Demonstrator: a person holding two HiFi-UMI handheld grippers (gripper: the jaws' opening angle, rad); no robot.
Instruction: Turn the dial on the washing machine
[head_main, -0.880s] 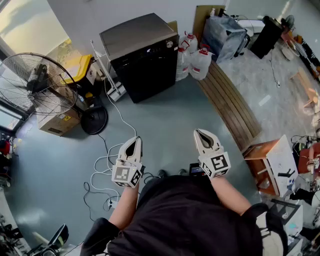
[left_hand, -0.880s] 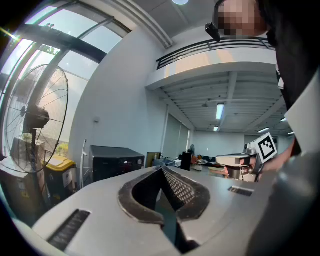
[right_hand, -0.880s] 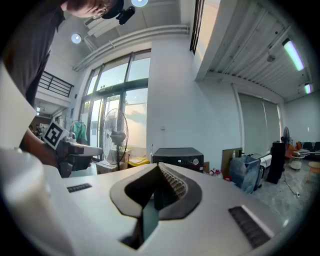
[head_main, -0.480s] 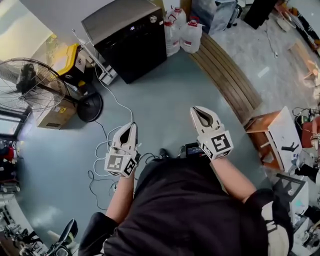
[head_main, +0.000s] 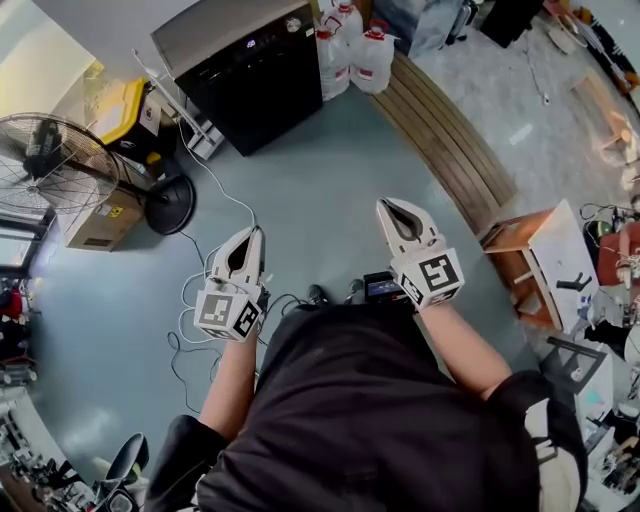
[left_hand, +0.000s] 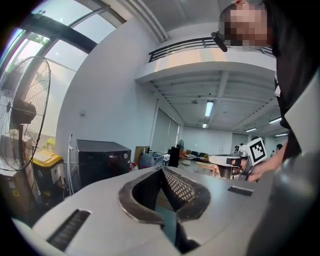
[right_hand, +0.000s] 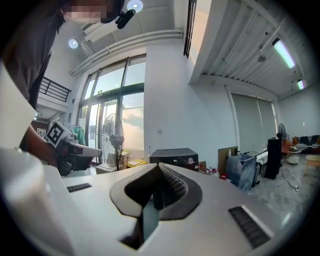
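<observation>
Jugs (head_main: 372, 58) stand beside the washing machine (head_main: 250, 85); left gripper (head_main: 256, 234) and right gripper (head_main: 384, 205) are closed, empty.

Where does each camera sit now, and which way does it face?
Head view: on the person's head, looking steeply down at floor and washing machine; shows shirt, forearms, left gripper, right gripper.
Left gripper view: on the left gripper, looking along its shut jaws toward the washing machine; right gripper at right edge.
Right gripper view: on the right gripper, along its shut jaws toward the washing machine; left gripper at left.
Shared: all show washing machine and fan.
</observation>
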